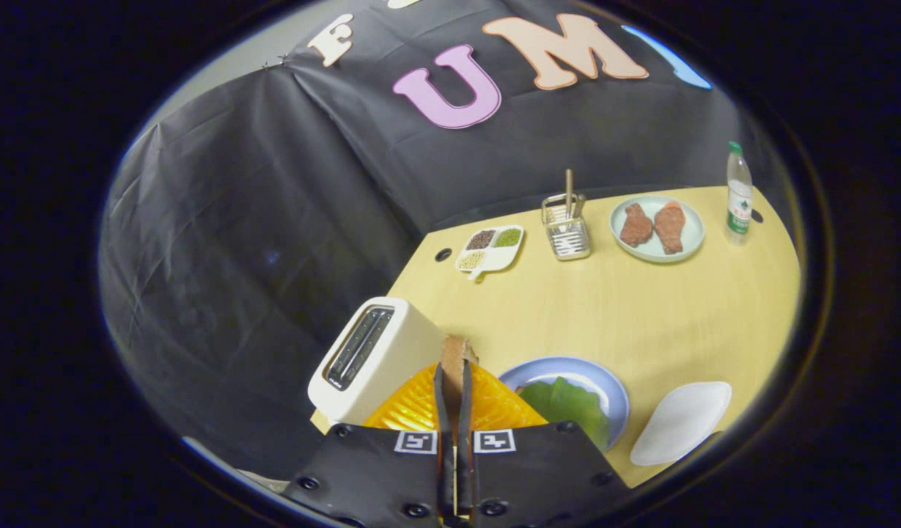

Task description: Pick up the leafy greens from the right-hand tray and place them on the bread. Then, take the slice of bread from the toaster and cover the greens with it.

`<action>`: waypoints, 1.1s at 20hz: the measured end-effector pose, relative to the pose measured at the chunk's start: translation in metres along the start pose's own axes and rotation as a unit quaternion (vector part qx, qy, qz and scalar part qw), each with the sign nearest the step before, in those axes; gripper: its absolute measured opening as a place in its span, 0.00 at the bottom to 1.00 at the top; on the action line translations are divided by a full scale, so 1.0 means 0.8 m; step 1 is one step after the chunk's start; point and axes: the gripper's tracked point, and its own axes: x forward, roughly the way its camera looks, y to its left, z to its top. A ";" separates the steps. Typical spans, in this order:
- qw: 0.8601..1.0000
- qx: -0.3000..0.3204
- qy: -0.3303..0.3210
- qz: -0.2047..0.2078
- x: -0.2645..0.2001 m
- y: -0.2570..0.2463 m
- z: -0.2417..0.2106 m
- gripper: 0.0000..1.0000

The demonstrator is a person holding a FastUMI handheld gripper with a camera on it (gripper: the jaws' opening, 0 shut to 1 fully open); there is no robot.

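Observation:
My gripper (454, 370) is shut on a slice of bread (456, 350), which stands edge-on between the two fingers and sticks out past their tips. It hangs above an orange ribbed tray (410, 414), just right of the white toaster (369, 352), whose slots look dark. Right of the fingers is a blue plate (604, 381) with leafy greens (567, 403) lying flat on it; I cannot tell what is under the greens. A white empty tray (681, 422) lies further right.
At the far side of the wooden table (641, 308) are a divided dish of beans (490, 248), a metal holder with chopsticks (566, 229), a plate with two meat pieces (657, 227) and a water bottle (738, 194). The toaster stands at the table's left edge.

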 end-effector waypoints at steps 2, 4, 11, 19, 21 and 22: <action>1.000 0.013 0.001 0.000 -0.015 -0.002 -0.009 0.04; 1.000 0.022 0.004 -0.003 -0.011 -0.013 -0.020 0.04; 0.997 0.074 0.003 -0.014 0.011 -0.061 -0.046 0.05; 0.996 0.073 0.015 -0.047 0.017 -0.100 -0.068 0.12; 0.996 0.066 0.017 -0.059 0.011 -0.111 -0.069 0.15; 0.996 0.063 0.021 -0.060 0.010 -0.113 -0.067 0.15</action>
